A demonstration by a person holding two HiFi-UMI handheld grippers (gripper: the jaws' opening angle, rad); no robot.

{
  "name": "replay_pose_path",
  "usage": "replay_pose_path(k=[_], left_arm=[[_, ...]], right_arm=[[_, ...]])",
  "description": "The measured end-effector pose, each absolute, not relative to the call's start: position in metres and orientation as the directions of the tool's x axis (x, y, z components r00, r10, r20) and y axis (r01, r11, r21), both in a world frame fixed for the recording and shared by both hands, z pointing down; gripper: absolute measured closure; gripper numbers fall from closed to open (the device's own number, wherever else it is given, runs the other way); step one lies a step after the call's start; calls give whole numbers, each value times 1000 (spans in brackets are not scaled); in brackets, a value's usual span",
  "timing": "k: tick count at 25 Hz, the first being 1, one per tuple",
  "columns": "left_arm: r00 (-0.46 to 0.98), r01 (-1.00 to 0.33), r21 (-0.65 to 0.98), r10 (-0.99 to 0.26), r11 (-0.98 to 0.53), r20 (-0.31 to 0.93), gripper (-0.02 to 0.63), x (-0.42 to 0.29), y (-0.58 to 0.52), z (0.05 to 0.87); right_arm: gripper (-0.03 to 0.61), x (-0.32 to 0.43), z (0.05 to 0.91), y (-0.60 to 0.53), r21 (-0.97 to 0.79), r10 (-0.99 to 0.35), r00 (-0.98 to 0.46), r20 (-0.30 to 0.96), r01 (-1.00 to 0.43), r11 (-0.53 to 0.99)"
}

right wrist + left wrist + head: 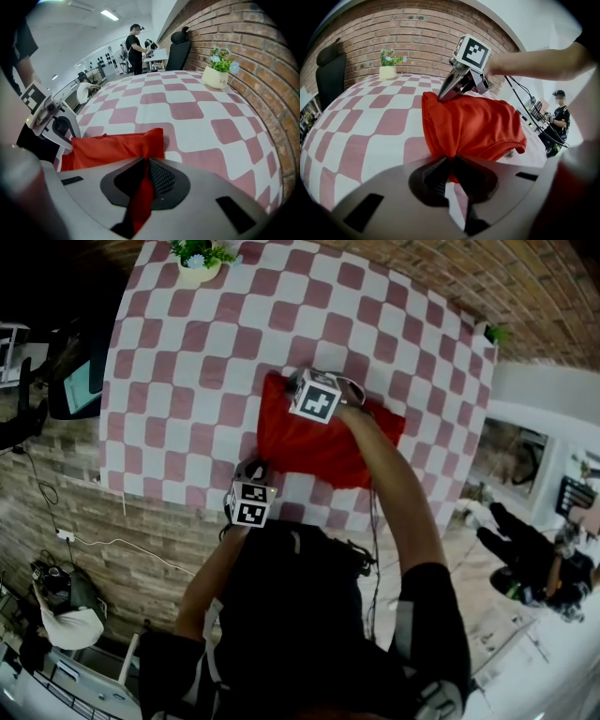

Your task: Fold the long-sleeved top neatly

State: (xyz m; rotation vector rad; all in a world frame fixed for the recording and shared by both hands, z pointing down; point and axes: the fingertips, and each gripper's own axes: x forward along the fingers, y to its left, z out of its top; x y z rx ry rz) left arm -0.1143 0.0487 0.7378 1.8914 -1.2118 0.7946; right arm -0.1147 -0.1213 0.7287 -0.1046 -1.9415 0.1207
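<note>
Pink-and-white checked cloth [187, 381] covers our table beside a brick wall [417, 33], with the red long-sleeved top [309, 446] lying bunched toward its near edge. Our left gripper [451, 161] is clamped on the top's near corner and our right gripper [146, 163] on its far corner. A potted plant [199, 261] stands well apart.

- A lab-like open workroom, with strip lights [108, 15] on a white ceiling and a brick wall [243, 42].
- A standing person [136, 47] and a seated person [86, 90] at far benches with equipment.
- A black office chair [179, 49] by the checked-cloth counter [187, 110].
</note>
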Motion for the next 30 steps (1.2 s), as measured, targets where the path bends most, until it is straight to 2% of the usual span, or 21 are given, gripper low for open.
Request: replay_pose_path(k=[9,17,23,27,30], left_arm=[[365,-915,226,-446,-335,817,584,-138,27,737],[400,-855,191,-380,-482,834,584,-154,-10,736],[424,-725,141,-276,-674,862,584,-155,-55,736],[422,-609,94,-221,-788,880,584,-145,-89,737],[418,-507,54,-190,-860,888,584,-131,-113,737]], right_arm=[[551,-109,729,-138,-174,118,-397,910,-108,979],[551,-84,729,-165,-182,37,-402,915,-327,927],[551,-46,728,-183,-203,-38,-406,913,-534,821],[551,0,730,-206,-112,-175,-354,919,-657,745],[551,32,731,-207,-94,-222,-323,920,-732,675]])
